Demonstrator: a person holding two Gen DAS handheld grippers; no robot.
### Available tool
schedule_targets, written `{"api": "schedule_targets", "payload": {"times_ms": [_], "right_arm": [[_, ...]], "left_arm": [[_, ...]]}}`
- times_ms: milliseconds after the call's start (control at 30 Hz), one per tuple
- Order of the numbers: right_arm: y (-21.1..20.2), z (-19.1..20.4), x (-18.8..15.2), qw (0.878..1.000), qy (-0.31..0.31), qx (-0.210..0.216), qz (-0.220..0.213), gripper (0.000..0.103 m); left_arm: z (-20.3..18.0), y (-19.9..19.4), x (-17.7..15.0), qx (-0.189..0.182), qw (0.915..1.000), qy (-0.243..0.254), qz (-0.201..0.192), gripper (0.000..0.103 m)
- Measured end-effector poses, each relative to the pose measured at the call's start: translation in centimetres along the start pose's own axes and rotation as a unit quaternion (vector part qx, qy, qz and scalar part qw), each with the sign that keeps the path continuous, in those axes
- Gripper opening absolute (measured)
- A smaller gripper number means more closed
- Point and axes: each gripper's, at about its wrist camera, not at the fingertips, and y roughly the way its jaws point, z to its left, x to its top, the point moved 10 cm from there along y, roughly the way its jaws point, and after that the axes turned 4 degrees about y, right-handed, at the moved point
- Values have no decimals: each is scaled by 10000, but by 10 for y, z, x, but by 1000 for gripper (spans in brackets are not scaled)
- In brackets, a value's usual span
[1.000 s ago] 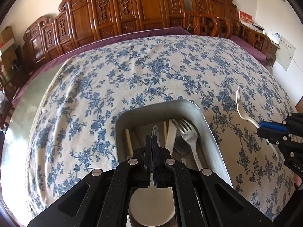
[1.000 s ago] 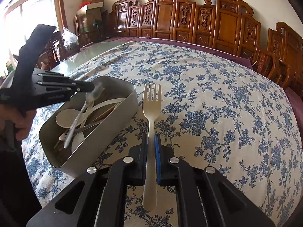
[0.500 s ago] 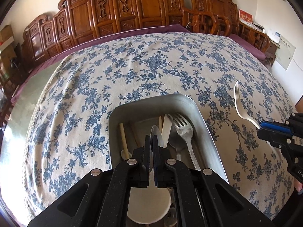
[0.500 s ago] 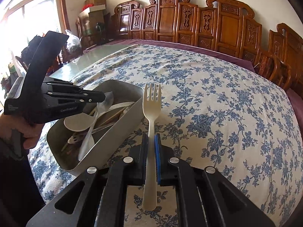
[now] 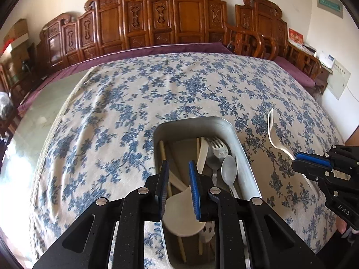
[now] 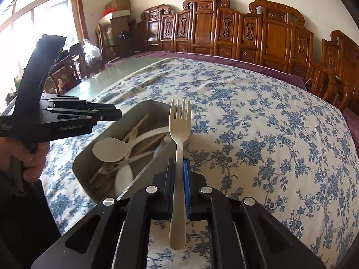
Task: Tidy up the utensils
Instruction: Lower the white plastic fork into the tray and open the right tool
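Cream plastic fork (image 6: 178, 157) sits clamped in the right gripper (image 6: 178, 168), while the left gripper (image 5: 178, 179), jaws just opening, hangs empty above the metal tray (image 5: 244, 154).

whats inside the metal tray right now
The metal tray holds a metal fork, a metal spoon, a cream spoon, a cream knife and wooden chopsticks. The left gripper covers the near part, so more may lie hidden.

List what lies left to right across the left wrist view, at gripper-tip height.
Bare tabletop → floral cloth → left gripper → metal spoon → tray wall → right gripper holding the plastic fork.
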Motion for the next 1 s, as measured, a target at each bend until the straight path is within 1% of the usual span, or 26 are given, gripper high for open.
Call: {"api": "schedule_targets", "payload": {"times_ms": [167, 300, 467, 800, 1000], "right_arm": [[-2, 17, 5, 9999, -56, 81, -20, 9], [-1, 29, 11, 9999, -100, 103, -4, 9], [6, 43, 17, 9998, 46, 201, 63, 9], [42, 68, 34, 9991, 189, 223, 297, 9], [71, 75, 31, 9982, 268, 133, 517, 9]], "left_arm": [[11, -16, -8, 58, 9998, -155, -66, 17], [18, -23, -15, 166, 9996, -161, -134, 18], [26, -26, -21, 150, 9994, -254, -173, 18], [49, -26, -29, 209, 9989, -368, -205, 18], [61, -25, -31, 179, 9982, -544, -202, 18]]}}
